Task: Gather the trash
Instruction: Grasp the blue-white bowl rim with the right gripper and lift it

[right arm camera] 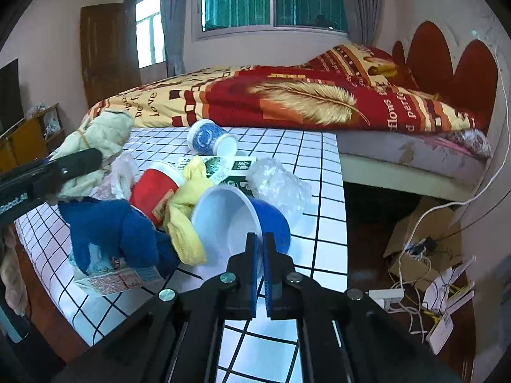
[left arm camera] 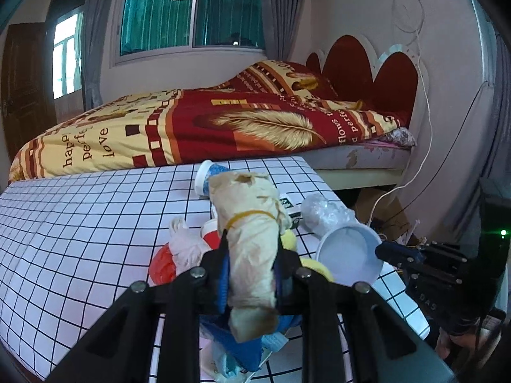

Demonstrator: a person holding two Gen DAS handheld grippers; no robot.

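Nearest the lens in the left wrist view, the left gripper [left arm camera: 252, 255] is closed on a crumpled tan paper bundle [left arm camera: 252, 223] bound by 1 yellow rubber band, which stands up through the centre of the frame, lifted above the other litter. In the right wrist view the right gripper [right arm camera: 260, 252] has its 2 blue-padded jaws nearly together at the lower centre, apparently pinching the rim of a tipped blue bowl [right arm camera: 242, 220] with a white inside; whether the rim is truly clamped cannot be told for certain. Left of the bowl lie a yellow cloth [right arm camera: 185, 220], a blue cloth [right arm camera: 115, 226] draped over a printed carton [right arm camera: 118, 279], and a red paper cup [right arm camera: 153, 191] on its side. Behind these, toward the middle of the frame, sit a clear crumpled plastic bag [right arm camera: 278, 185], a dark green packet [right arm camera: 239, 166] and a blue paper cup [right arm camera: 209, 140] on its side. All of it rests on the grid-patterned table [right arm camera: 319, 210]; beyond it the bed [right arm camera: 287, 102] fills the upper half. The bundle looks light, soft and crushable, so a hold across its middle near the band should serve best. The bowl seems thin, stiff plastic, light and somewhat slippery, best taken at the rim; the cups would likely dent under a hard squeeze.
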